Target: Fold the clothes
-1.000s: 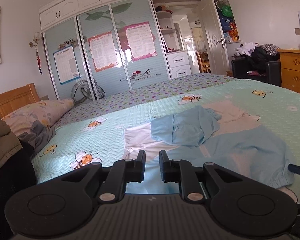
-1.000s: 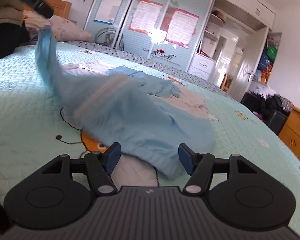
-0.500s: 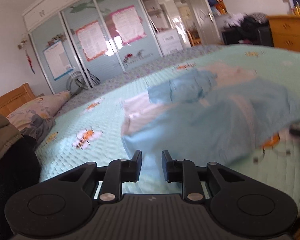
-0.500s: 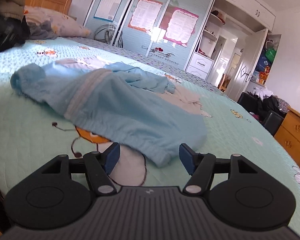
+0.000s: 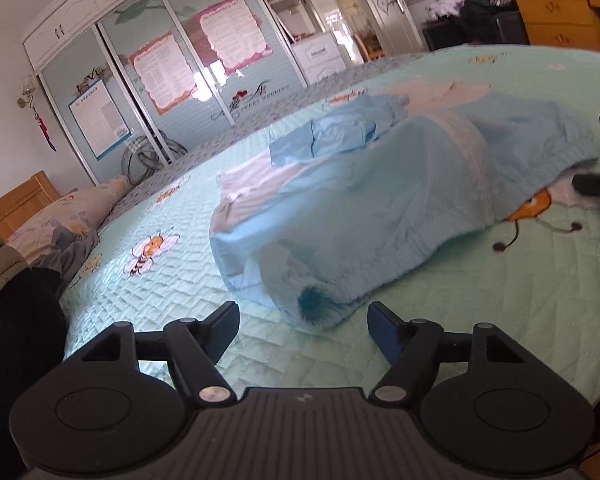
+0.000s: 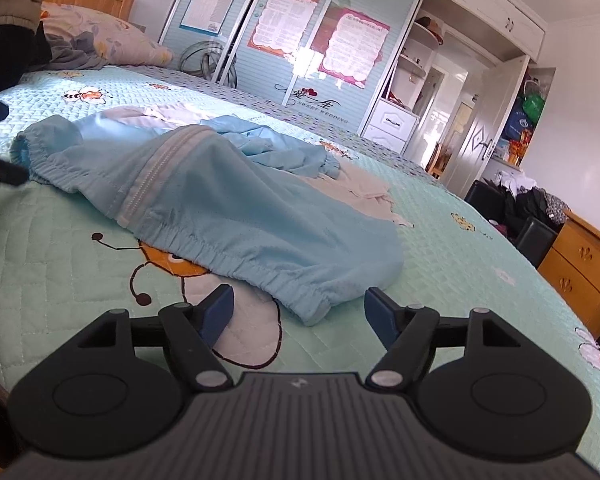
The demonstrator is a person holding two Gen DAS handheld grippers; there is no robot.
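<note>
On the bed (image 5: 500,320), a light-blue garment (image 5: 380,208) lies with one side drawn across its body; this first fold appears made, yet the cloth is bunched and uneven. Further folds and smoothing seem outstanding. Left hand-held gripper (image 5: 302,326): jaws opening, nothing between them, a gathered cuff (image 5: 314,304) just ahead. Right hand-held gripper (image 6: 298,308): jaws opening, elastic hem (image 6: 260,276) just beyond, unpinched. A pillow (image 6: 100,36) and wardrobe (image 6: 300,40) stand well apart; nothing obstructs the bedspread around the garment.
</note>
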